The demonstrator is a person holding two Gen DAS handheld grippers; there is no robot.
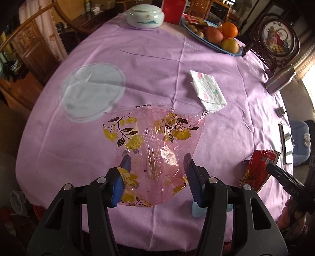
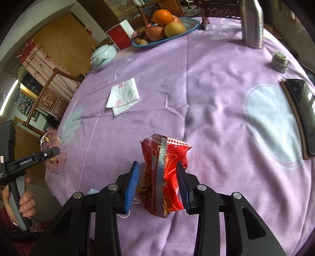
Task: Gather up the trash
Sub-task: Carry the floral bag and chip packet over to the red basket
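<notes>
Two wrappers are getting picked up: the left gripper (image 1: pixel 156 173) fingers are pinching the pink flowered wrapper (image 1: pixel 155 141) at lower center, while the right gripper (image 2: pixel 157 184) fingers are bracketing the red snack wrapper (image 2: pixel 164 173) at lower center, contact unclear. The tissue (image 2: pixel 123 96) is still sitting on the counter (image 2: pixel 206 102), so next I'd bin these.

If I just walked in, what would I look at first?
Probably the see-through pink wrapper with yellow flowers, sitting right between the left hand-held gripper's blue fingers. Next, the shiny red snack wrapper between the right hand-held gripper's fingers, near the table's front edge. Far across the purple tablecloth, a blue plate holds a bright orange.
</notes>
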